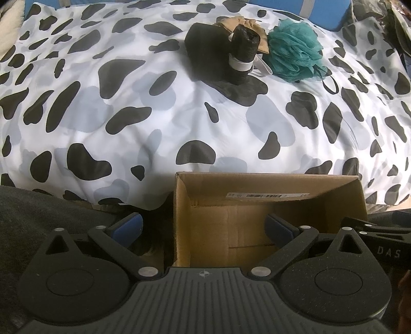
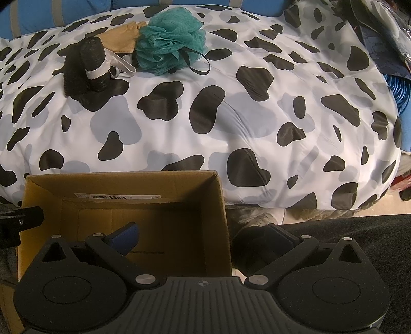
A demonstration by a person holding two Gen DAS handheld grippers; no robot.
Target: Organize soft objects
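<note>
Far across the cow-print duvet lies a small pile: a teal mesh bath pouf, a black roll with a white band, a dark sponge block and a tan cloth. An open cardboard box stands against the bed's near edge, nothing in it. My left gripper is open, straddling the box's left wall. My right gripper is open, straddling the right wall.
A blue striped cushion lies behind the duvet. Dark bags and a coiled blue cable sit at the right. Dark grey fabric lies in the foreground. A shoe rests on the floor by the box.
</note>
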